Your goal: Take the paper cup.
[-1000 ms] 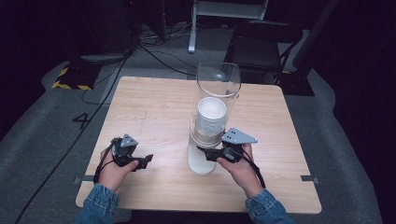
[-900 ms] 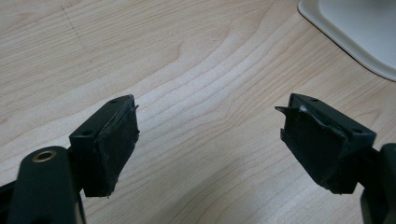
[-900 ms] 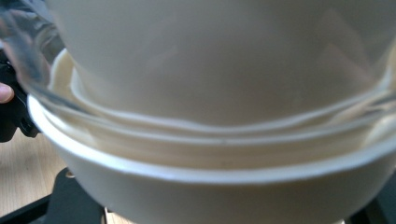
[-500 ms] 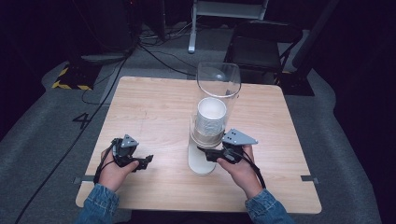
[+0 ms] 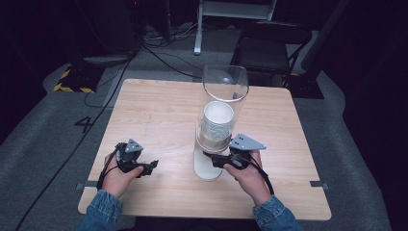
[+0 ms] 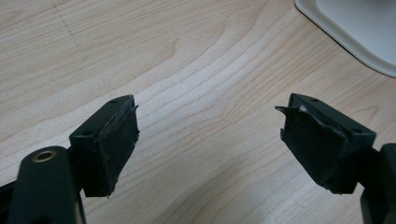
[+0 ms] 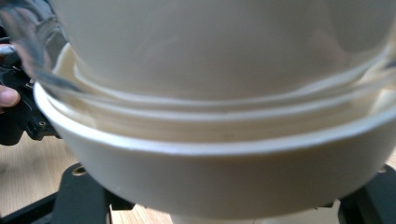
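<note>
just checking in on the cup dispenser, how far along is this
Done: a stack of paper cups sits inside the clear tube on its white base. In hand: the right gripper has just been closing, its jaws either side of the lowest cup at the tube's bottom. Left: that cup is not yet pulled free. The left gripper rests open on the table.
</note>
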Demonstrator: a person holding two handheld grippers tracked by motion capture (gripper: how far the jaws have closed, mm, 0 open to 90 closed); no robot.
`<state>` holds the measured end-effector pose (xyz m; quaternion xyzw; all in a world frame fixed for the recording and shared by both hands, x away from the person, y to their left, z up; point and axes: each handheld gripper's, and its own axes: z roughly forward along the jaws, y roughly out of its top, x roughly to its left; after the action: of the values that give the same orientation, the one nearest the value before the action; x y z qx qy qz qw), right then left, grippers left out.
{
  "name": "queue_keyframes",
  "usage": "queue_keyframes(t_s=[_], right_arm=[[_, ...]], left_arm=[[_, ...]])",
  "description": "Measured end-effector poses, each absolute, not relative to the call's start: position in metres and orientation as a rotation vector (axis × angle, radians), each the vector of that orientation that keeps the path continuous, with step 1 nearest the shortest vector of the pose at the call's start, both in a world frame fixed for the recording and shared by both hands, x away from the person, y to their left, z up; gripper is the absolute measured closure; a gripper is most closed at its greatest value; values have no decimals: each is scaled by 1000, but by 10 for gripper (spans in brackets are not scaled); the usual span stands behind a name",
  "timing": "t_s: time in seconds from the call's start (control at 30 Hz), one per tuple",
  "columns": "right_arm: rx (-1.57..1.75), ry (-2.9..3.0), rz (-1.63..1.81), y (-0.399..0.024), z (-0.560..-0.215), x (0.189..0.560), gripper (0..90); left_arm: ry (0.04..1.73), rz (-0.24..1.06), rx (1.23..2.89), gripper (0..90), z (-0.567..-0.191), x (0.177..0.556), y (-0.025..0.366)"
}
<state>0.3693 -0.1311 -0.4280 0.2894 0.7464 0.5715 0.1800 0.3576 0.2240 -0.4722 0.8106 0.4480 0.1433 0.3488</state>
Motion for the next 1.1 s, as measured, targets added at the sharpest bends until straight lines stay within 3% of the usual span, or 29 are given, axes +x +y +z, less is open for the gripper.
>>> queue_keyframes(t_s=[1.1], right_arm=[[851,2097,1612,-130,-431,362,315]], left_arm=[[1159,374,2101,186,-473,357,223]])
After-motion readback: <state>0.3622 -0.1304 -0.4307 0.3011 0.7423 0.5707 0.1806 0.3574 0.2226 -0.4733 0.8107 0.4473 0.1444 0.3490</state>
